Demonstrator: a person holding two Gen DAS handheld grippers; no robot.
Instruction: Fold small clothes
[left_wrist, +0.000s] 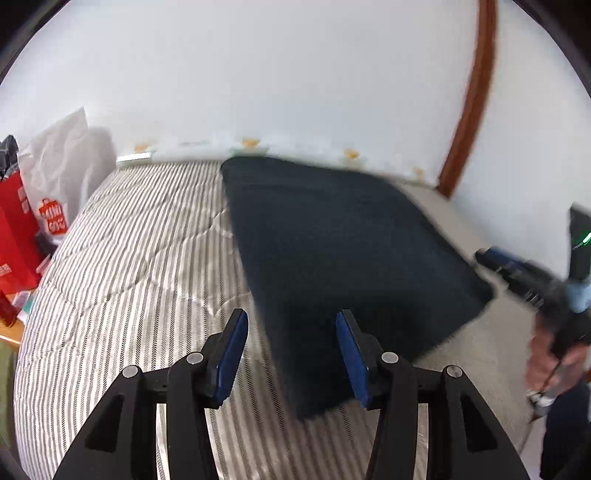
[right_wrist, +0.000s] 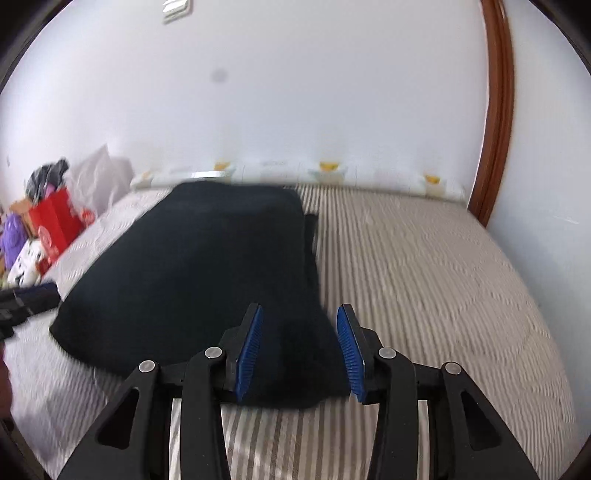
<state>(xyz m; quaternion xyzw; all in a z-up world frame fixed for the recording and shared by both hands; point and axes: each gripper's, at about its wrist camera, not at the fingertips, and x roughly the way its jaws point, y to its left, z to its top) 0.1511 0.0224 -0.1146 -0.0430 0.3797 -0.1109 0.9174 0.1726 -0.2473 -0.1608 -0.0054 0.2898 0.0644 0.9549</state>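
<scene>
A dark folded garment (left_wrist: 343, 258) lies flat on the striped bed (left_wrist: 129, 258). The left gripper (left_wrist: 291, 321) and right gripper (right_wrist: 300, 314) hover at its six o'clock edge, jaws spread, seemingly holding nothing through the blur.

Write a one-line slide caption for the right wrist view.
Open right tongs poised at the near edge of a dark folded garment lying on a striped bed cover.
</scene>
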